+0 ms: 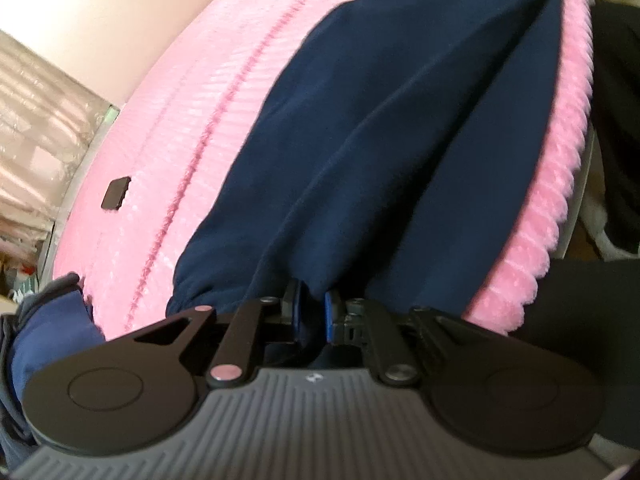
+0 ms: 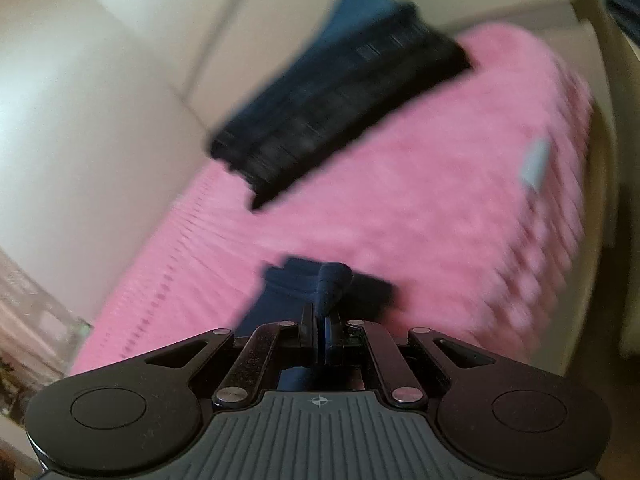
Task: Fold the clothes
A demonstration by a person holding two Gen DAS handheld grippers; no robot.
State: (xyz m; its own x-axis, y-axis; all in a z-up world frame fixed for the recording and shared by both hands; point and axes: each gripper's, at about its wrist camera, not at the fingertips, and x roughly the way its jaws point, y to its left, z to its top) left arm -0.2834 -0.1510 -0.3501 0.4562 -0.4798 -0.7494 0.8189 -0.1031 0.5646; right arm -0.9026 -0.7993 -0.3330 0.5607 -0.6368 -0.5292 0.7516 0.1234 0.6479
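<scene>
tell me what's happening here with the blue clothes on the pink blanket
A person is folding clothes with a hand-held tool in each hand. The left tool is shut on the near edge of dark blue trousers spread along the pink blanket. The right tool is pinched on a bunched bit of the same dark blue cloth. A dark folded stack lies at the far end of the blanket.
</scene>
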